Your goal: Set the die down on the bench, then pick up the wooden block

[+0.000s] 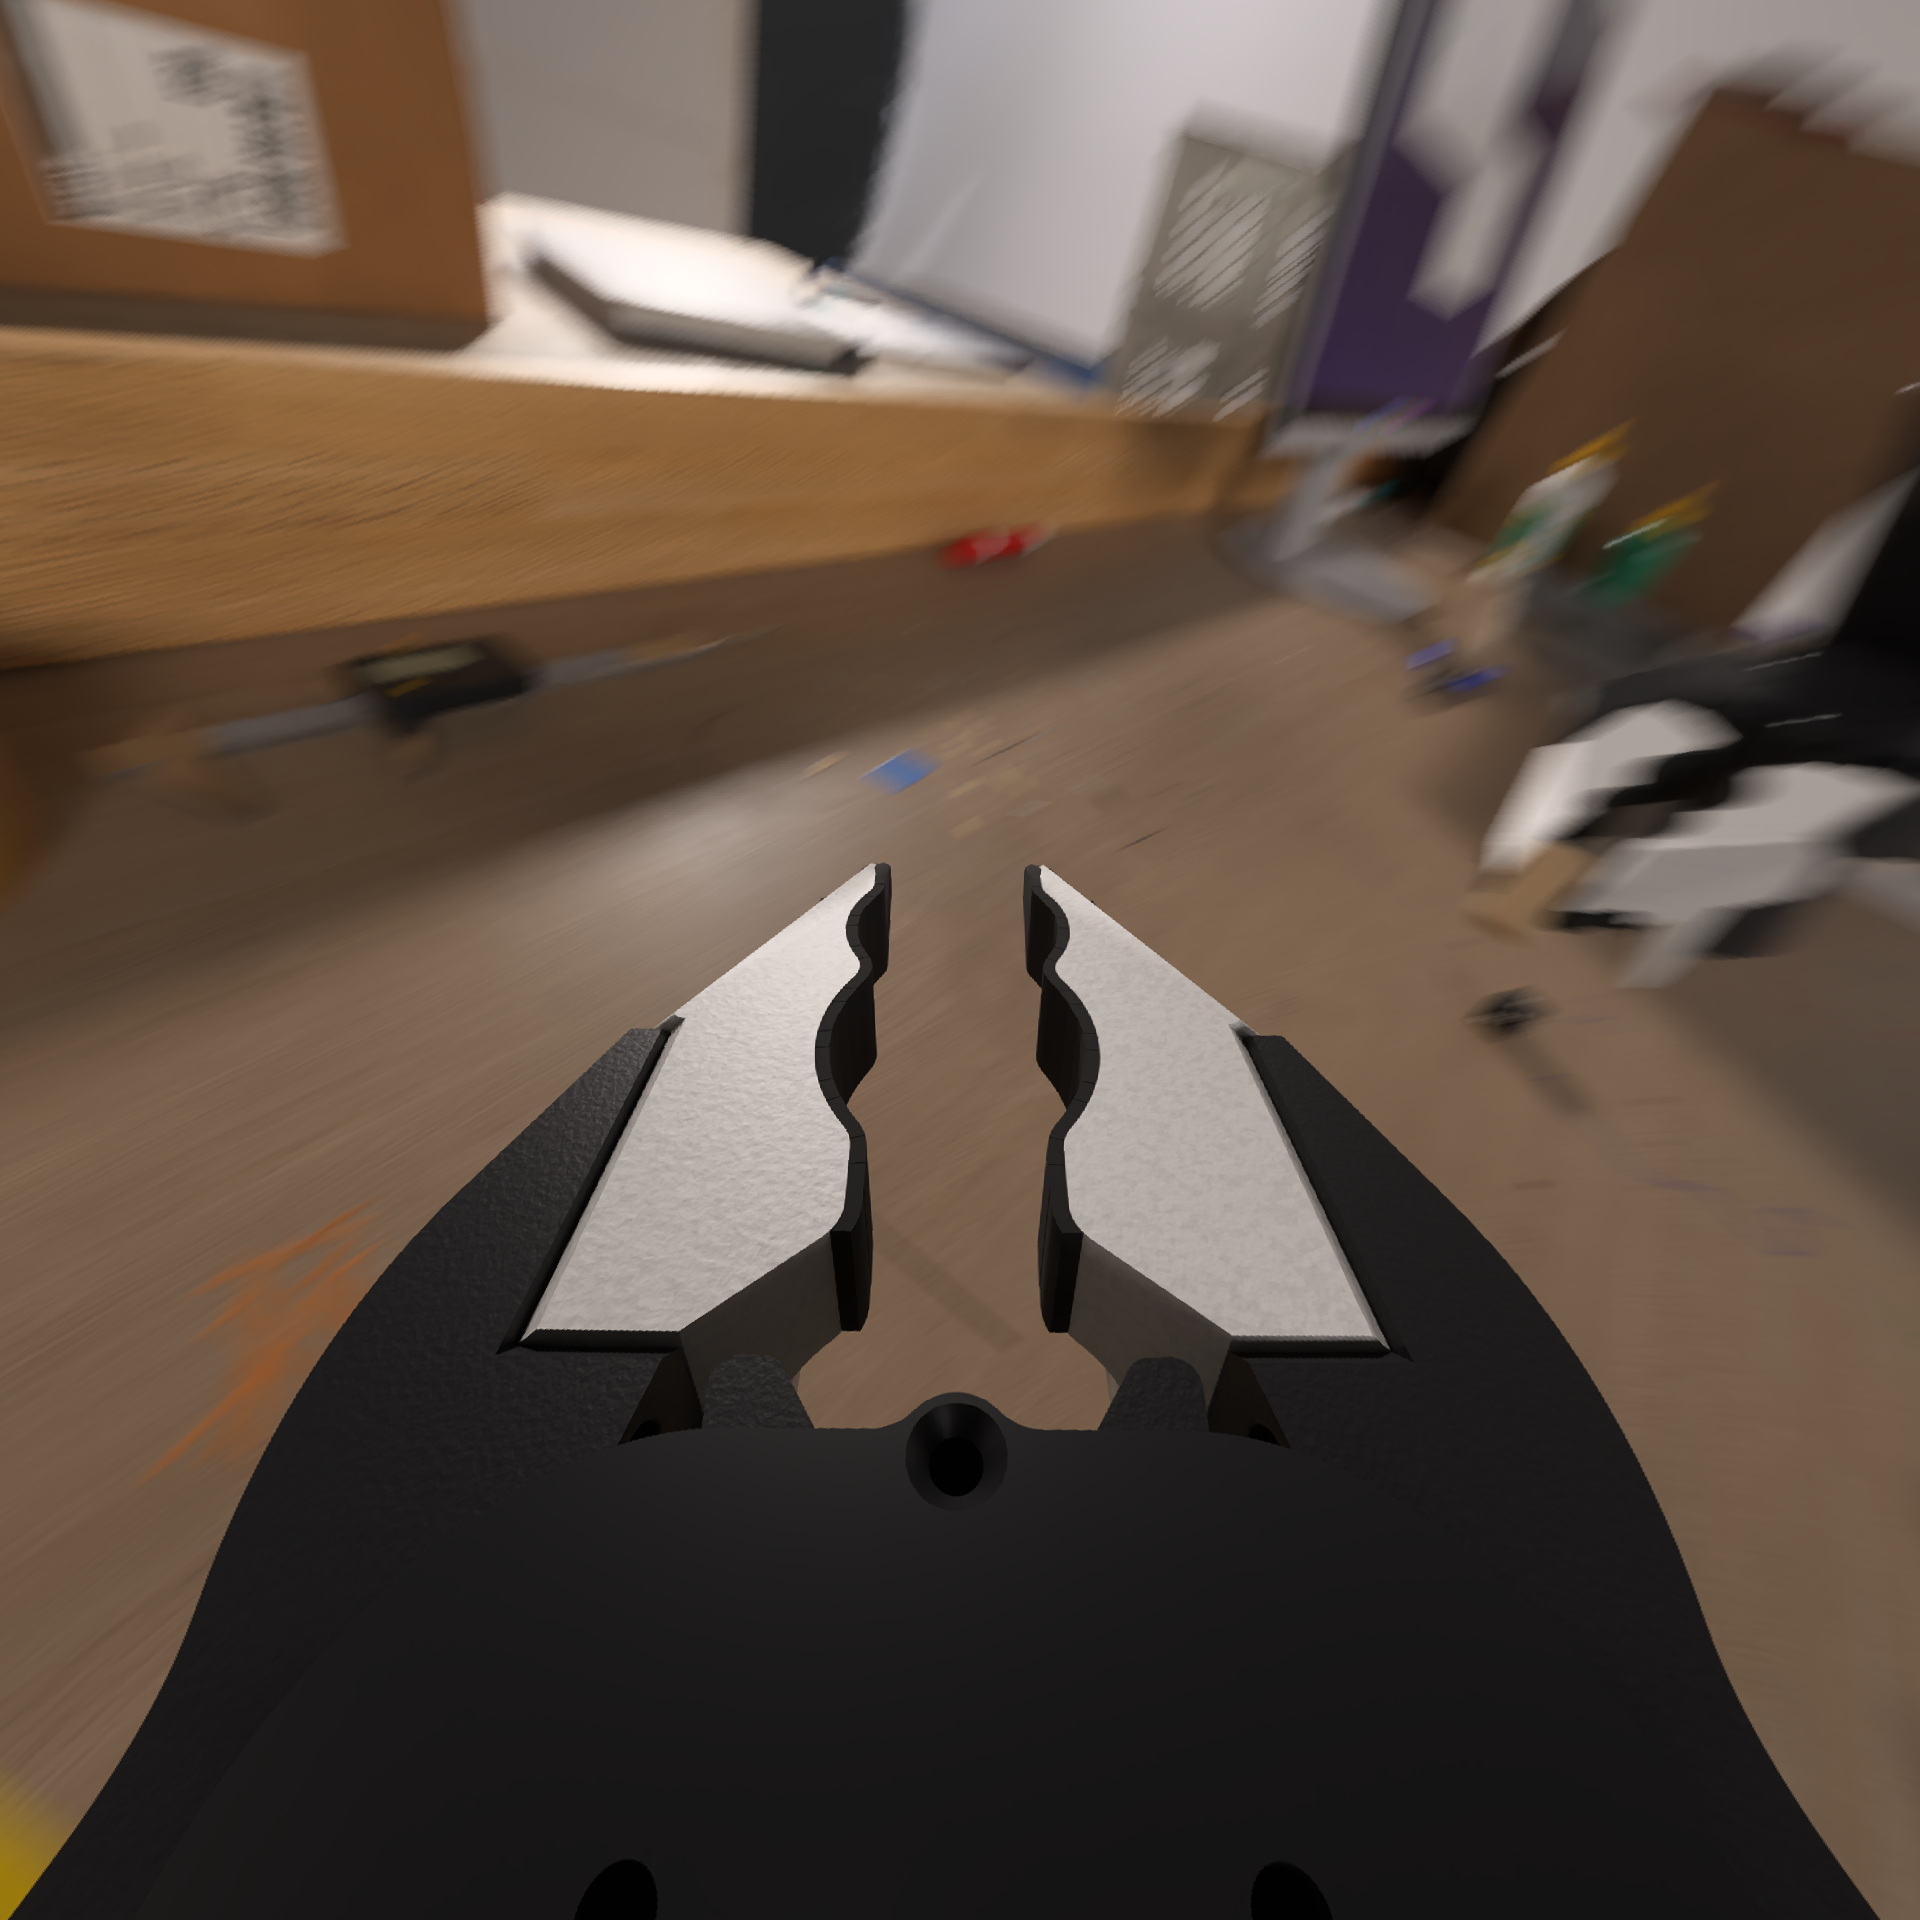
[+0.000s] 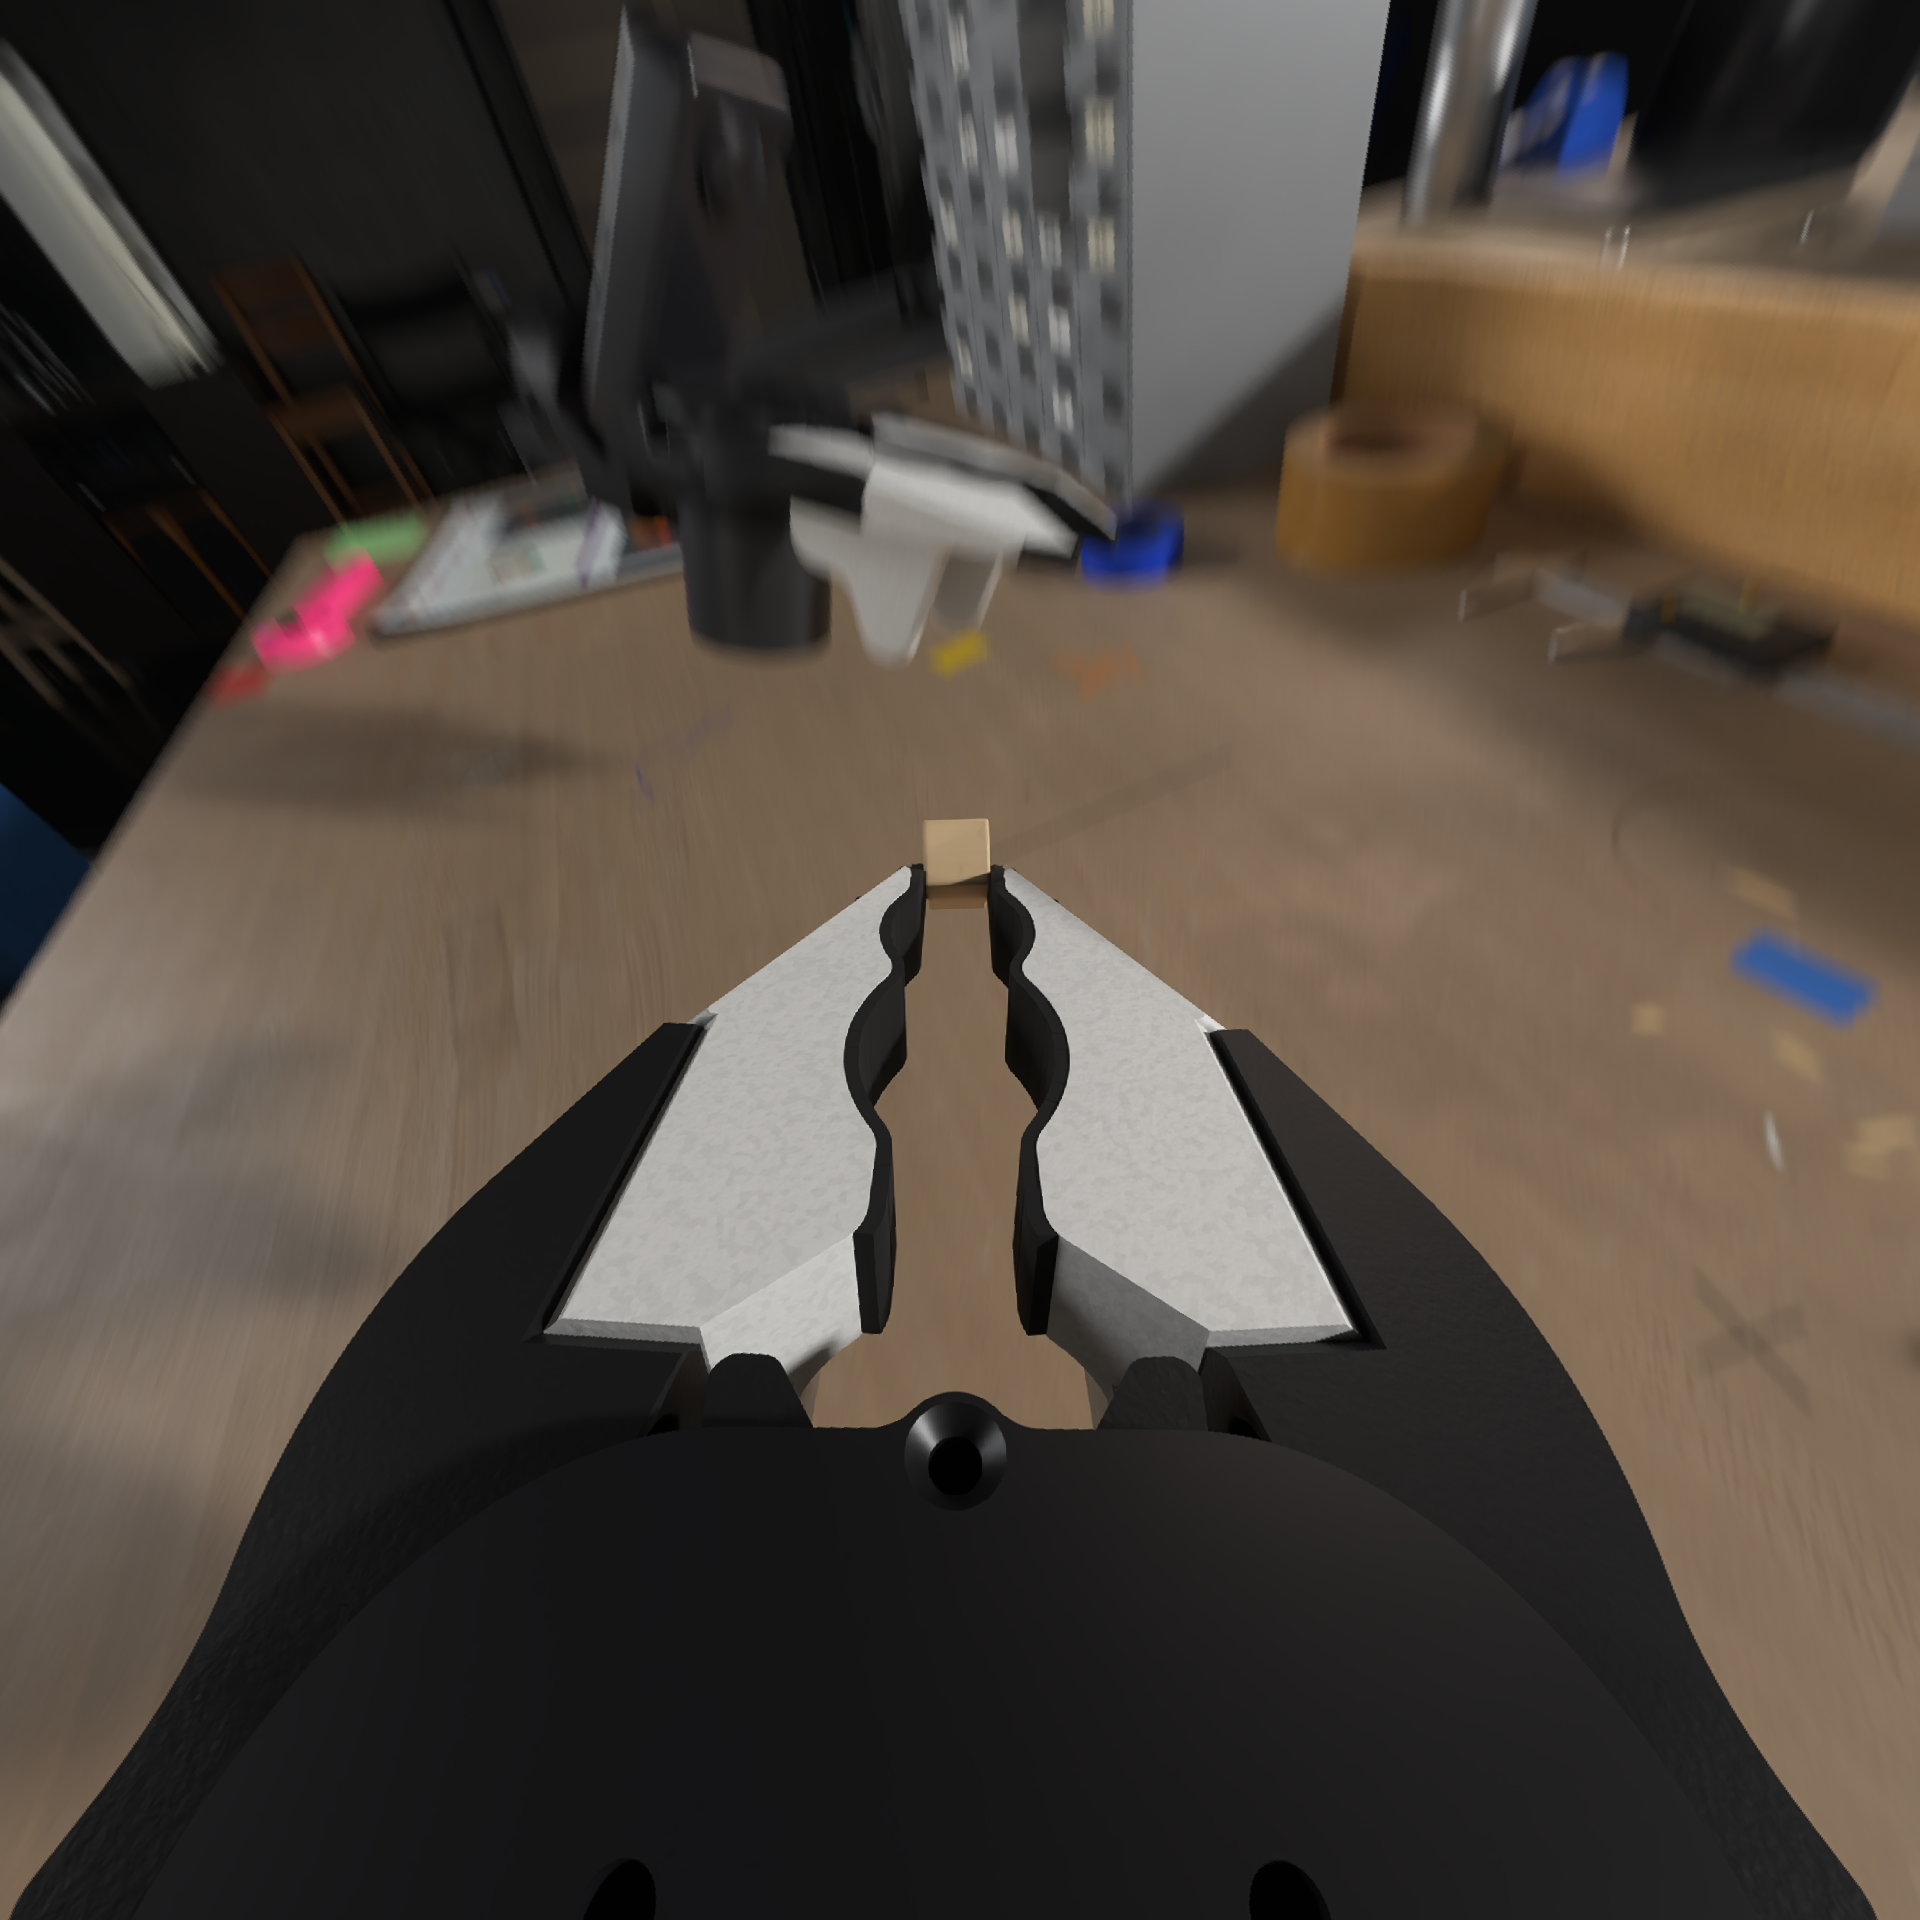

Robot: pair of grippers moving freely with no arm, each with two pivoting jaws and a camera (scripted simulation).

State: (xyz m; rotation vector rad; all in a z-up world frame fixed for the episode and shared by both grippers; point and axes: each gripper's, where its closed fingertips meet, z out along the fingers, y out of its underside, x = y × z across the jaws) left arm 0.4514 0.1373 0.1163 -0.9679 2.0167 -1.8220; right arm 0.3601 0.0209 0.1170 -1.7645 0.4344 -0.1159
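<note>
So starting on the left: the left gripper (image 1: 957, 883) has its fingers parted with a clear gap and nothing in between, just bare bench (image 1: 623, 1039) showing through. In the right wrist view it's hanging above the far part of the bench with a small yellow thing (image 2: 958, 652) lying right under its tips. That could be the die already put down, but it's too smeared to say for sure.

Moving right, the right gripper (image 2: 956, 883) is closed most of the way, and the wooden block (image 2: 956, 847) sits pinched right at the very ends of its fingers (image 2: 1049, 925), poking out past them. It looks lifted off the bench, though I can't tell how high.

What worries me is that grip. It's only the tips holding on, with lots of block sticking out, so any quick swing could twist it loose or pop it out. Both views are blurry, which hints things are moving fast. The two grippers also face each other across the bench, so a careless move could bump them.
</note>
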